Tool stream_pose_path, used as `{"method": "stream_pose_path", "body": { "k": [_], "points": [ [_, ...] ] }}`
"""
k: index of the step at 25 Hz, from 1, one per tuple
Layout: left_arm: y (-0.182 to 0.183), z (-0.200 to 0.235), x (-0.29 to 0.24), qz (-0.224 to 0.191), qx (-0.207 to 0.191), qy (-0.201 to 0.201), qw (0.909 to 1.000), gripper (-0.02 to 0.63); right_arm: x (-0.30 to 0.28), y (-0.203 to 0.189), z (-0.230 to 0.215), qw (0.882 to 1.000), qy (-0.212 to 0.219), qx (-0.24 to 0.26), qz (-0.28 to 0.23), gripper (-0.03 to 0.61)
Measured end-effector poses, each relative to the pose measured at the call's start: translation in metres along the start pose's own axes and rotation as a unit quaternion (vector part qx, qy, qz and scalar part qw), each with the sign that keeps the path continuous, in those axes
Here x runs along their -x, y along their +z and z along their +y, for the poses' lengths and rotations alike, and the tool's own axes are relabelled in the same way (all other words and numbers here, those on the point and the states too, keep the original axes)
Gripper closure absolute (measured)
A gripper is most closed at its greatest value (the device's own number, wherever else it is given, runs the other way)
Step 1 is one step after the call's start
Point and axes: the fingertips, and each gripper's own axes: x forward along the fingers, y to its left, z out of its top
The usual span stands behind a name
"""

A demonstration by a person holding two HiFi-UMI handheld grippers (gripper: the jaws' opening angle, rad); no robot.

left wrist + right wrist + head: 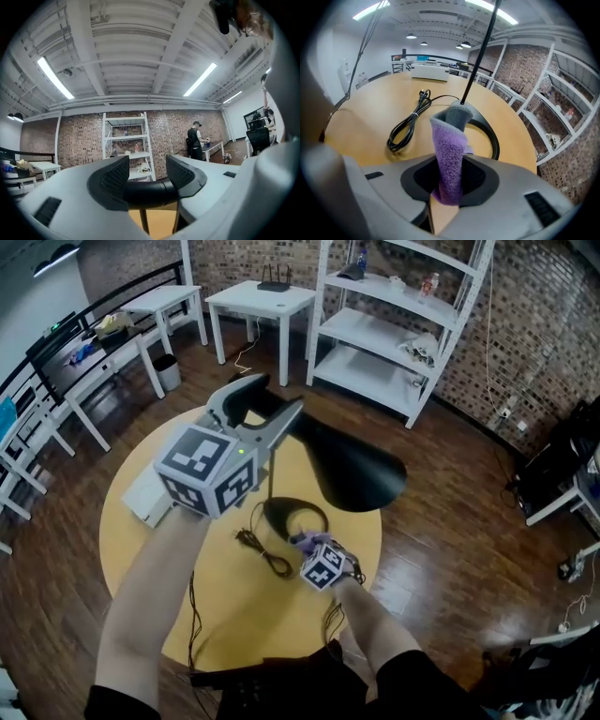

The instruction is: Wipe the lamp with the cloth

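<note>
Cloth [450,145], fluffy purple, pinched in right hand-held gripper [450,177]; left hand-held gripper [147,177] gapes around black lamp [361,472], seemingly loose.

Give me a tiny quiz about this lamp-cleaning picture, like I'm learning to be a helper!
1. Which gripper holds the purple cloth?
2. True or false: the lamp stands on a square table.
3. What lies on the table beside the lamp's base? A) a coiled black cord B) a cup C) a book

Key:
1. The right gripper.
2. False: the table is round.
3. A.
</note>
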Motion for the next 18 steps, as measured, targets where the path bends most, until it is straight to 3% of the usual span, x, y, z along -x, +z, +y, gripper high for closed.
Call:
{"method": "stream_pose_path", "body": {
  "k": [5, 8, 10, 13, 18],
  "points": [
    [-0.018, -0.008, -0.016, 0.039, -0.012, 0.023, 0.9989, 0.391, -0.007, -0.029, -0.013, 0.99, 0.034, 0.13, -0.052, 0.476],
    [-0.024, -0.006, -0.018, 0.067, -0.049, 0.083, 0.993, 0.391, -0.007, -0.035, -0.019, 0.972, 0.072, 0.201, -0.101, 0.476],
    [-0.027, -0.001, -0.018, 0.078, -0.053, 0.139, 0.9858, 0.391, -0.011, -0.039, -0.027, 0.958, 0.1, 0.241, -0.118, 0.477],
    [-0.034, 0.009, -0.026, 0.088, -0.036, 0.214, 0.9723, 0.391, -0.021, -0.047, -0.054, 0.944, 0.131, 0.276, -0.124, 0.477],
    [-0.035, 0.007, -0.028, 0.107, -0.004, 0.274, 0.9557, 0.4, -0.031, -0.049, -0.072, 0.935, 0.179, 0.288, -0.103, 0.477]
  ]
}}
